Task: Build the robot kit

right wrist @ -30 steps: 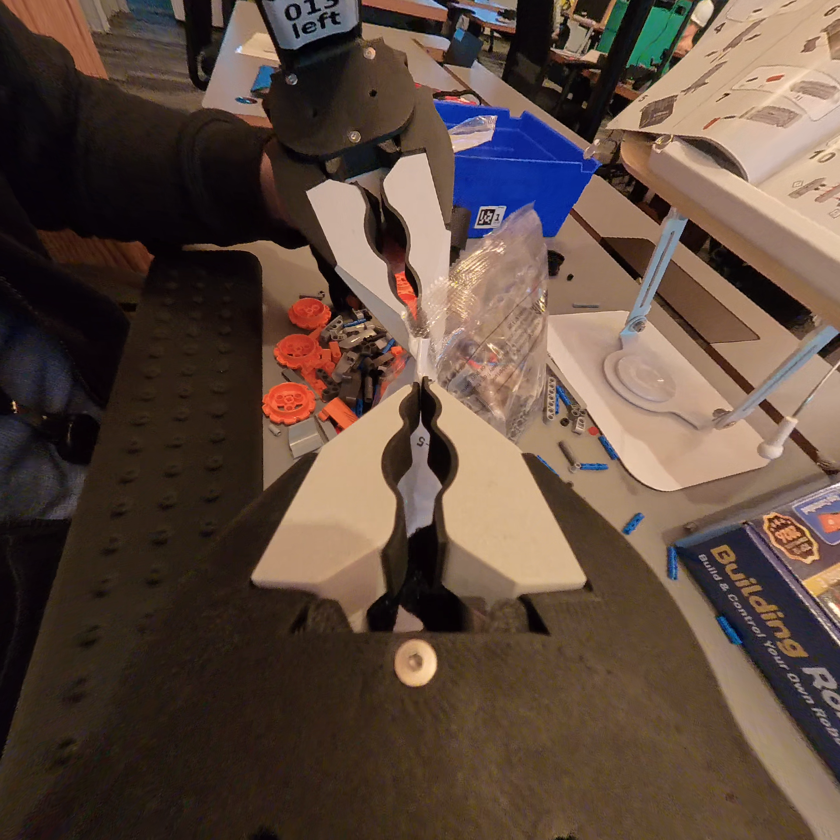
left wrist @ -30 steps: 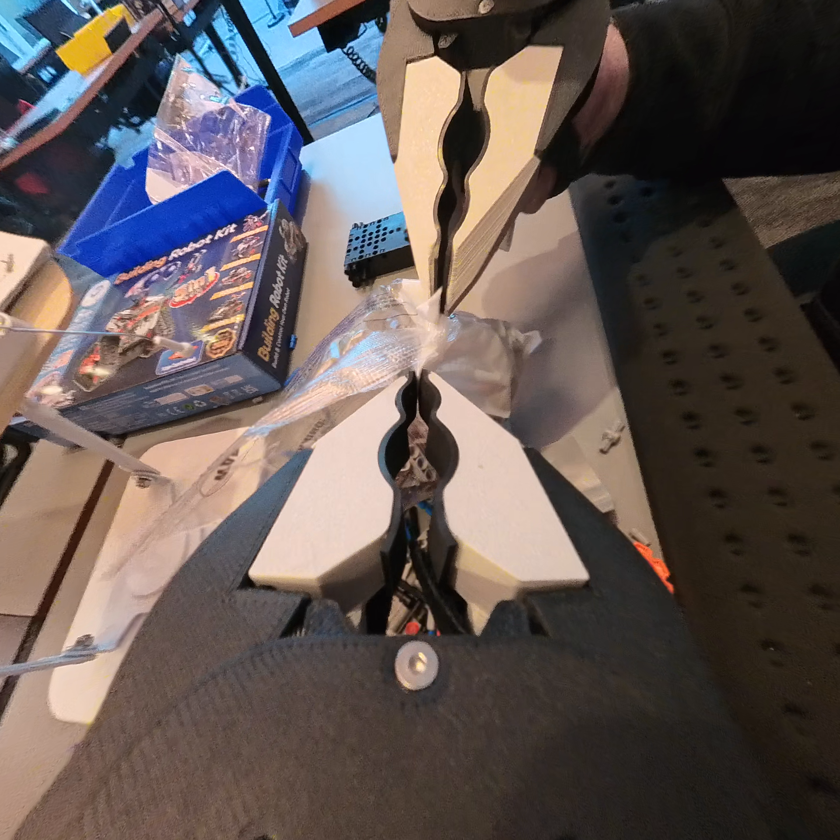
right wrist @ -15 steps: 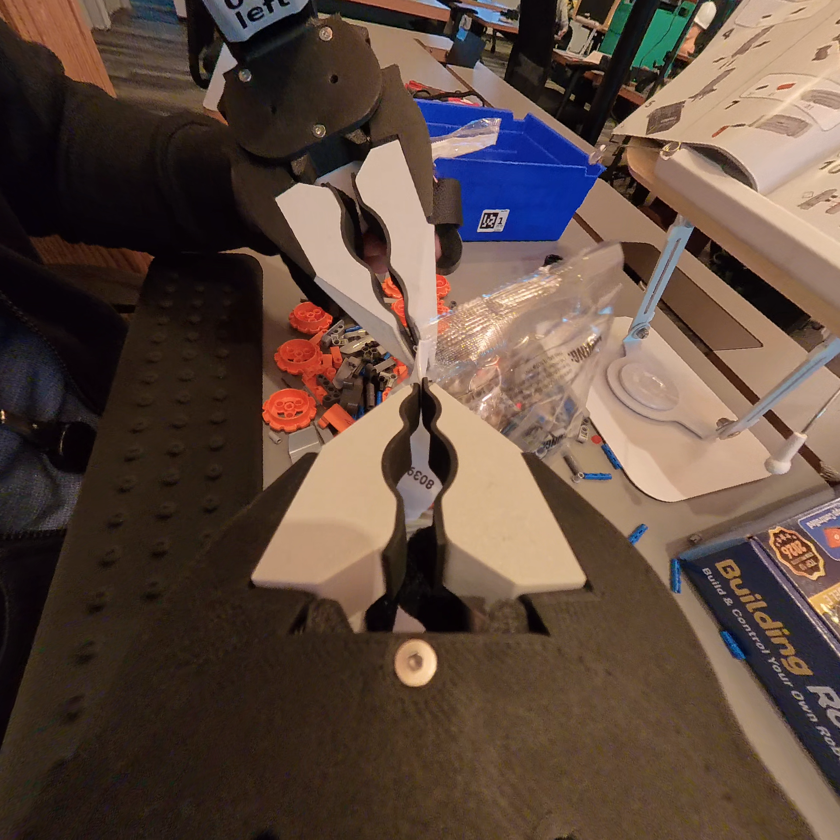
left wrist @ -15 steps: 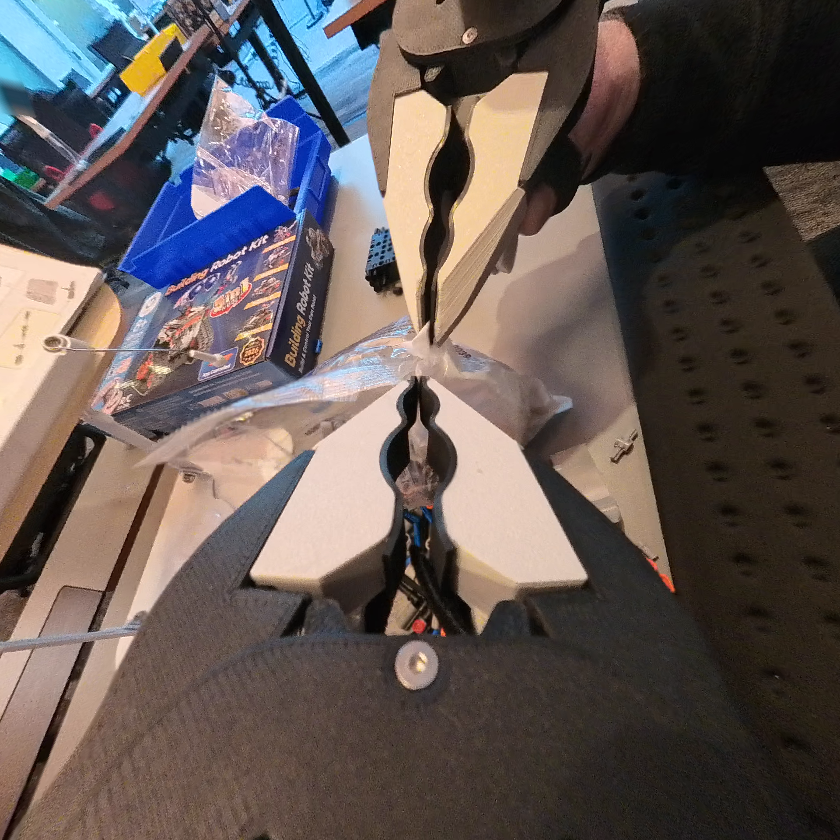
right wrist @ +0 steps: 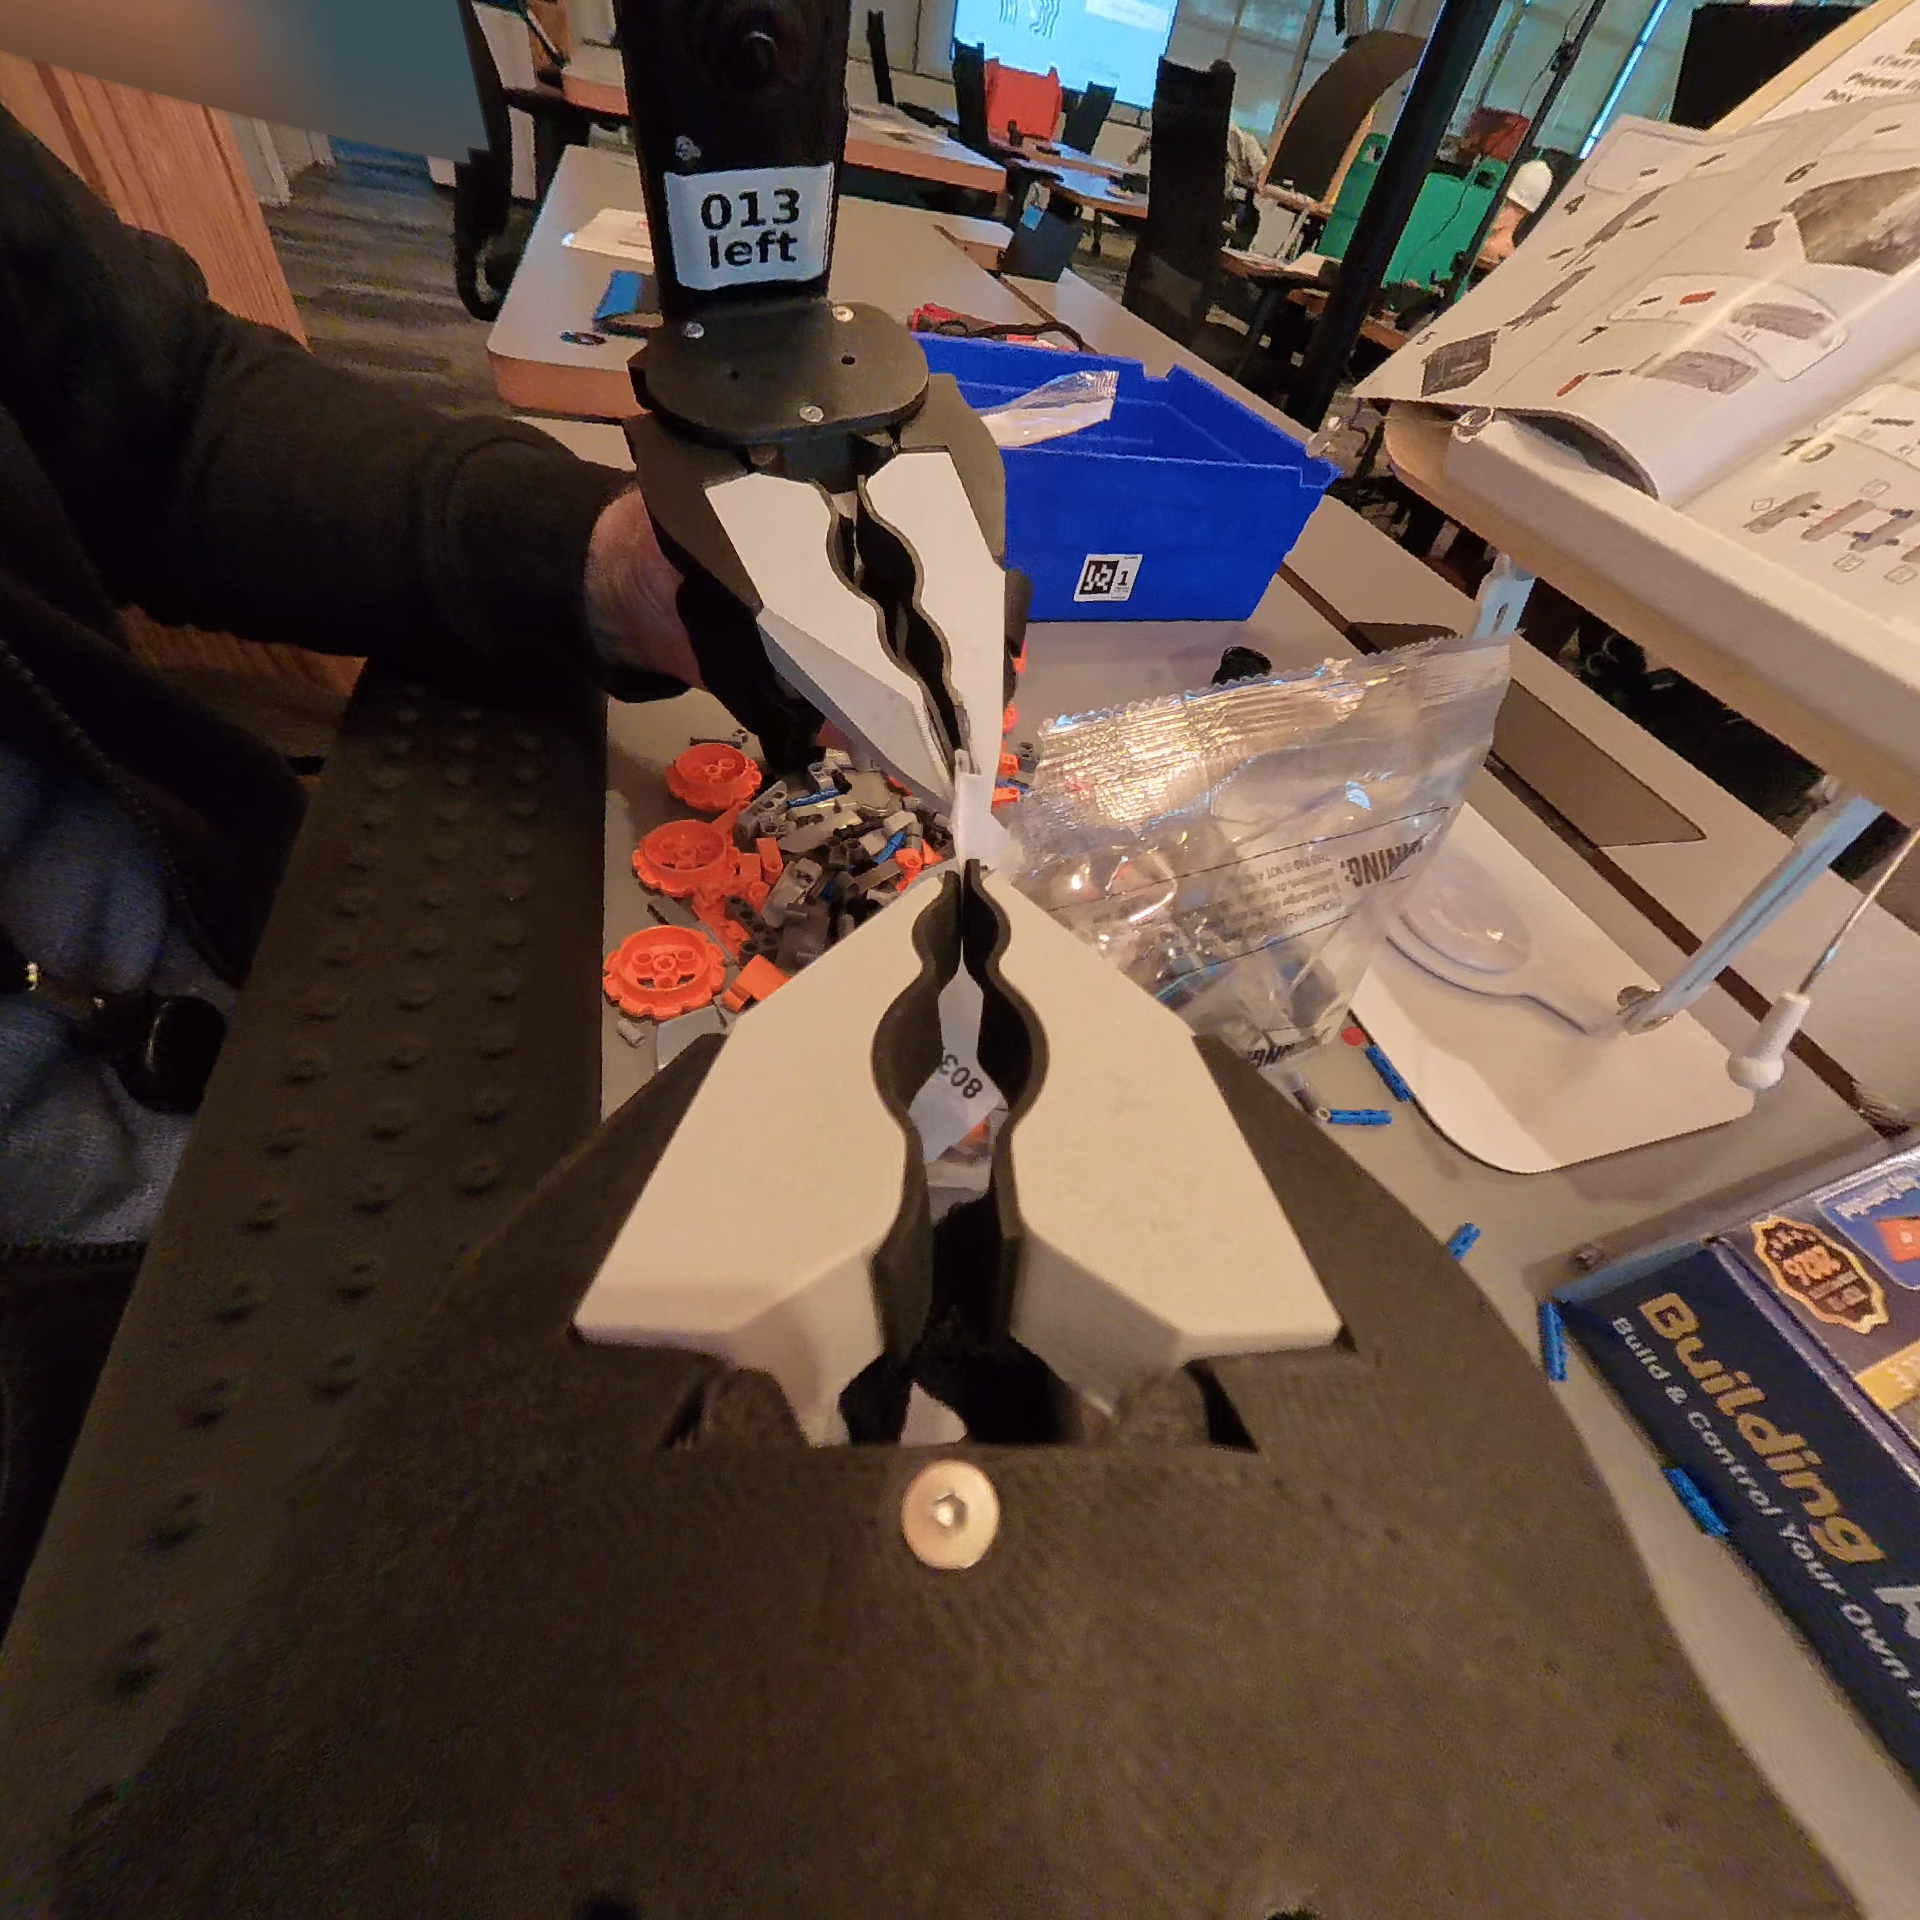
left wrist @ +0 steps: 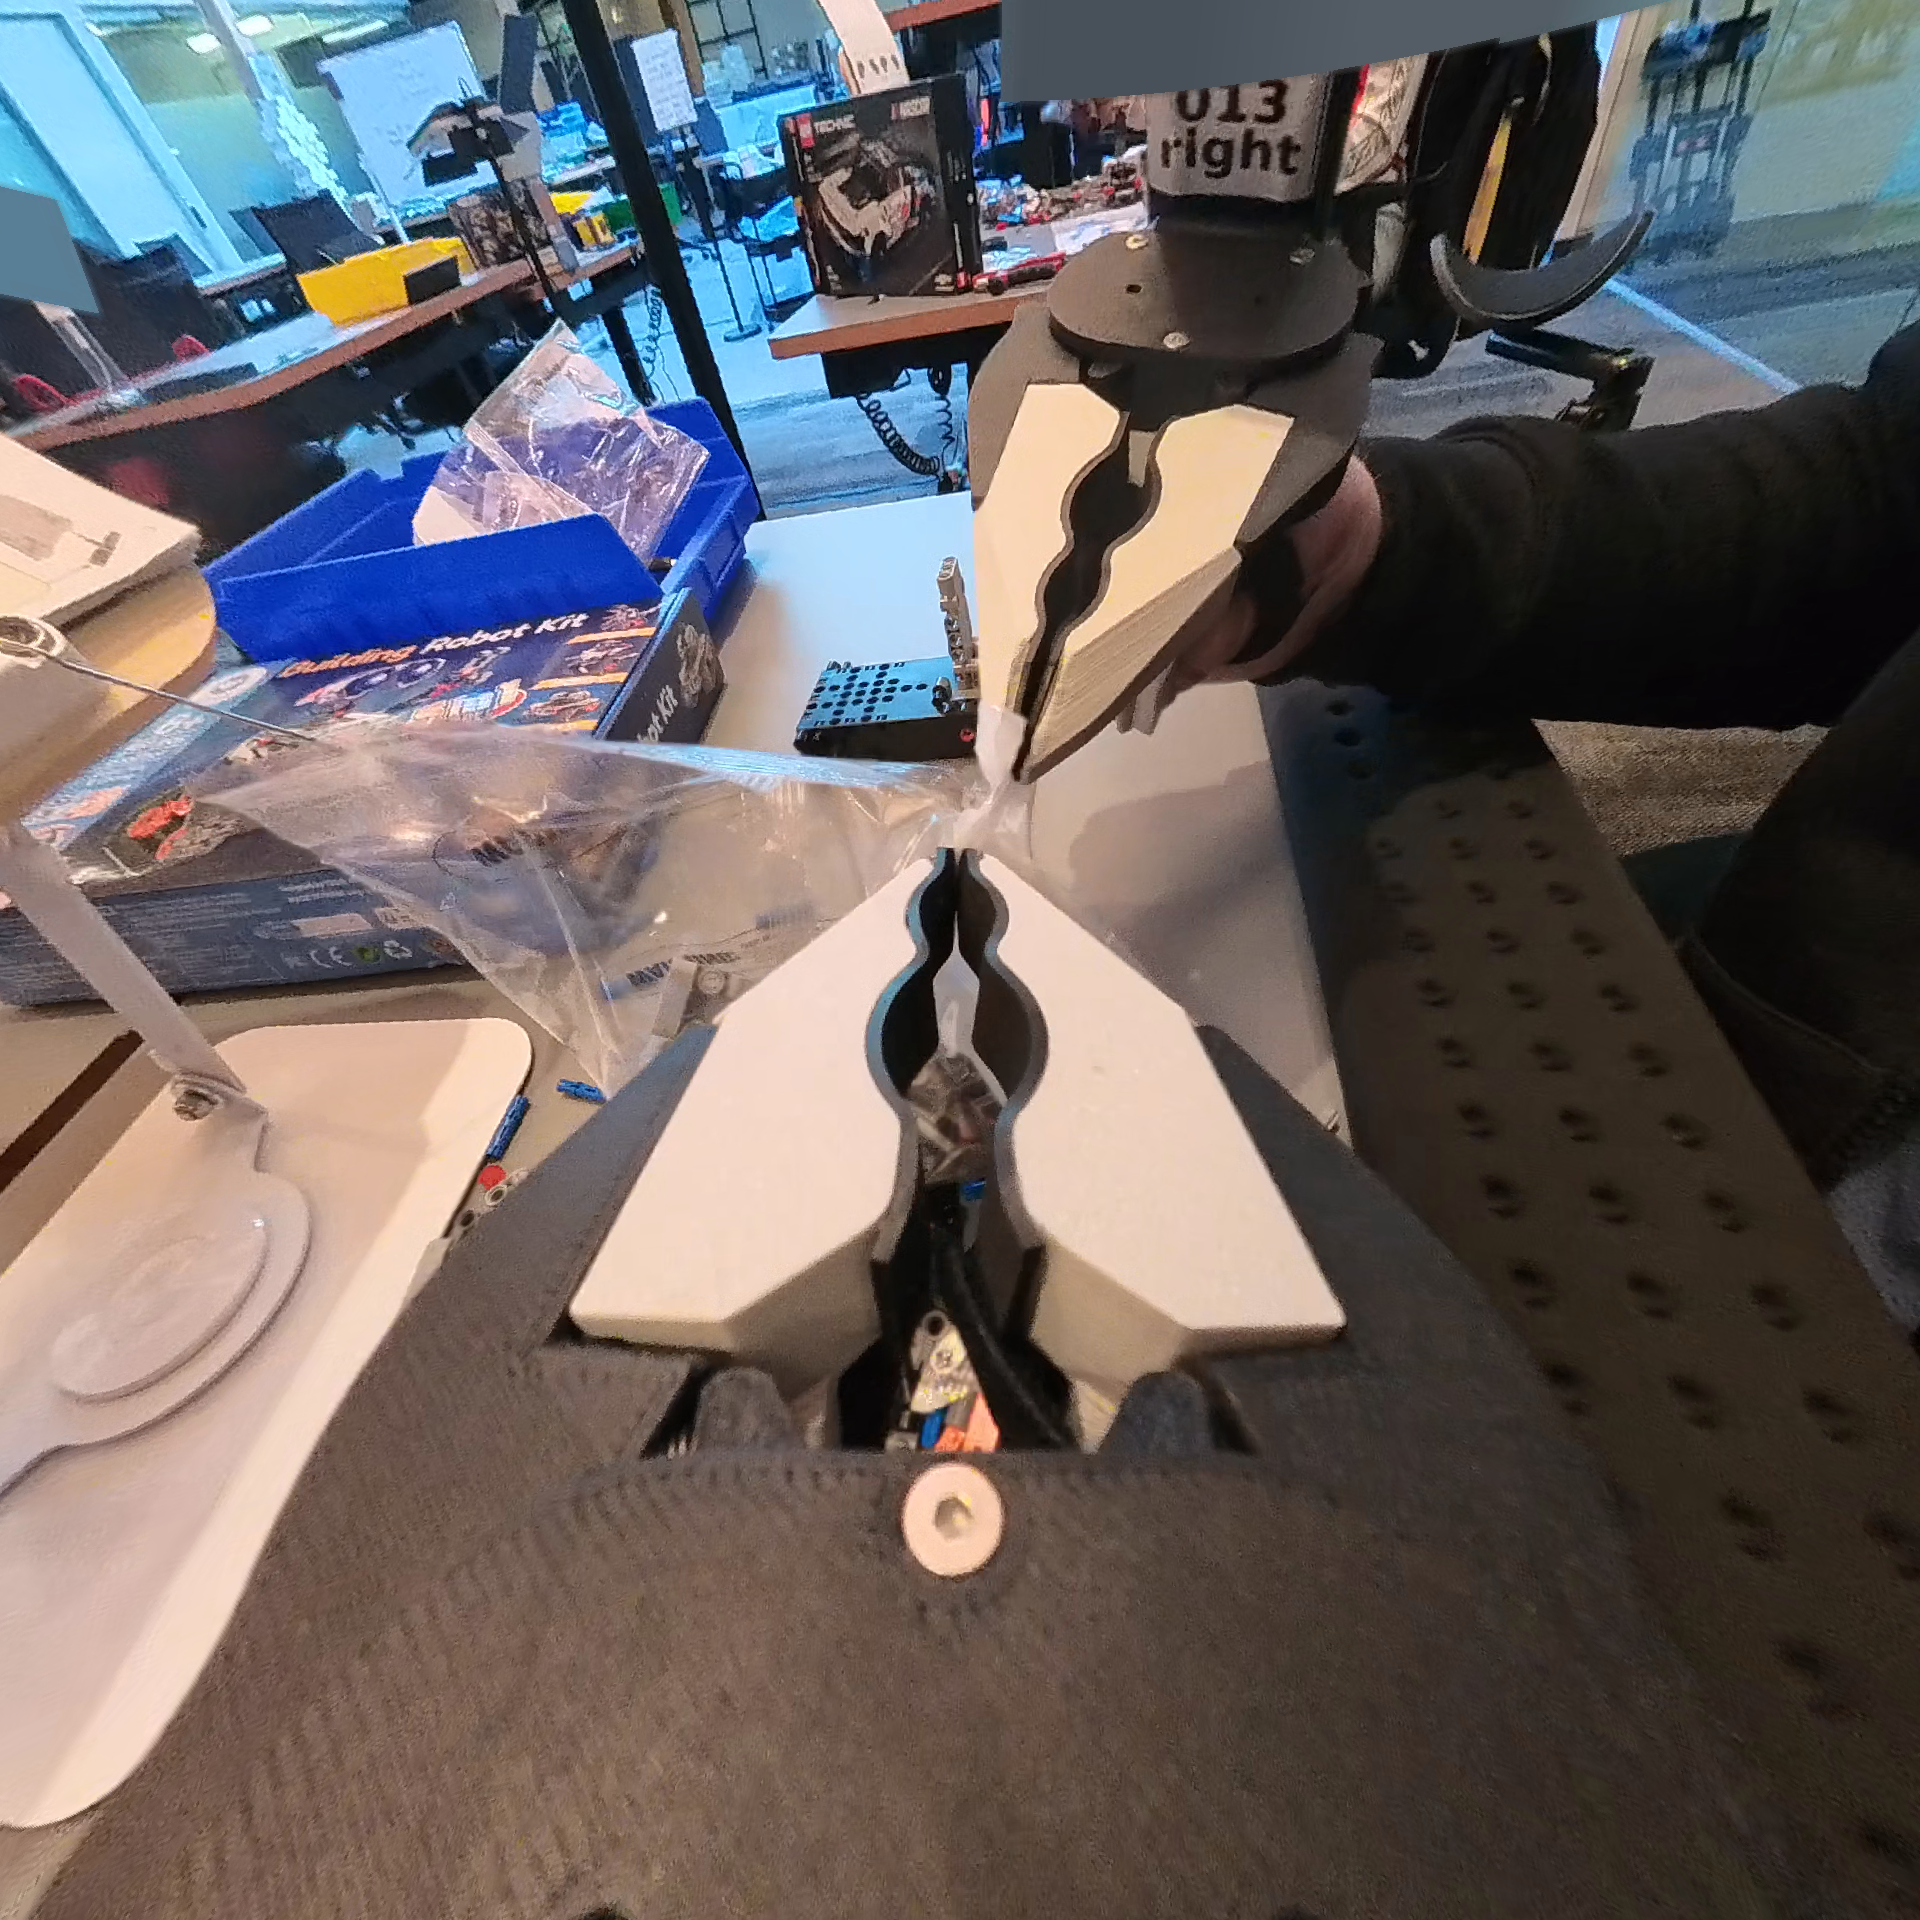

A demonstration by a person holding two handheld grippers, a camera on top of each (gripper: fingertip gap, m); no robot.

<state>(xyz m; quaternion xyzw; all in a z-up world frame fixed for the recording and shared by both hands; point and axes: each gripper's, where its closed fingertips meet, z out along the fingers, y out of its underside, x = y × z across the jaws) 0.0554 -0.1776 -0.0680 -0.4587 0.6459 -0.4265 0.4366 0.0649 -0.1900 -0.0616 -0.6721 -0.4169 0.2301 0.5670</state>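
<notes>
A clear plastic bag (left wrist: 520,831) is stretched between both grippers and juts out sideways above the table. My left gripper (left wrist: 956,857) is shut on one corner of it. My right gripper (right wrist: 961,878) is shut on the same corner, on a white strip of it. The two sets of tips almost meet. In the left wrist view the right gripper (left wrist: 1013,764) comes down from above. In the right wrist view the left gripper (right wrist: 961,790) does the same, and the bag (right wrist: 1247,831) hangs to the right. A pile of orange wheels and grey parts (right wrist: 790,862) lies under the tips.
A blue bin (right wrist: 1143,499) with another clear bag stands at the back. A blue kit box (left wrist: 364,707) lies beside a white stand base (left wrist: 208,1247) holding an instruction booklet (right wrist: 1662,312). A black dimpled mat (left wrist: 1558,1039) runs along one side. A black perforated plate (left wrist: 883,707) lies behind. Only a small space, under 4 cm, lies between the two pairs of fingers. Left tips and right tips are each some 25 cm from the black perforated plate (left wrist: 883,707).
The bag has swung from hanging down to lying almost level, out to the side. Both grippers stay shut on its corner and have tilted up, so more of the room shows.
</notes>
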